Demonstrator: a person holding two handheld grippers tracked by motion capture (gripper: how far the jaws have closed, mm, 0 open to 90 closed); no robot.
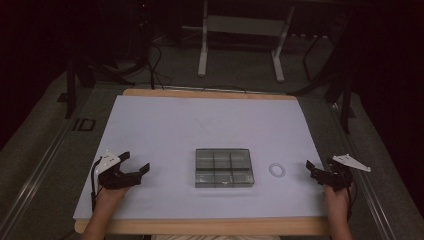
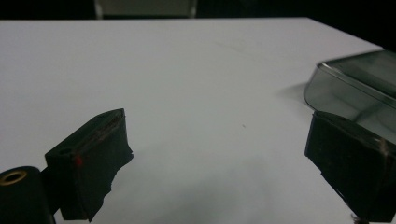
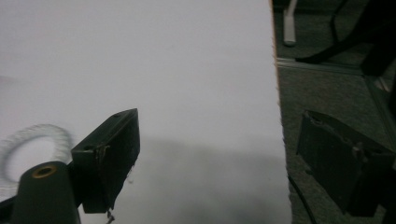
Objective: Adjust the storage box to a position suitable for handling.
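Both grippers' fingers wide, empty; right gripper [image 1: 316, 173] w/ thin white plastic ring [image 1: 277, 170] flat on table [image 1: 165, 125] — fingers may skid it away.

I work in what looks like a lab or recording room, dim all around. My table [image 1: 210, 95] is a wooden board covered with a plain white sheet [image 1: 165, 130]. It stands on grey carpet [image 1: 240, 65], with black cables [image 1: 155, 60] trailing across it, a white metal frame [image 1: 202, 50] behind, and dark stand legs [image 1: 345, 105] at the sides.
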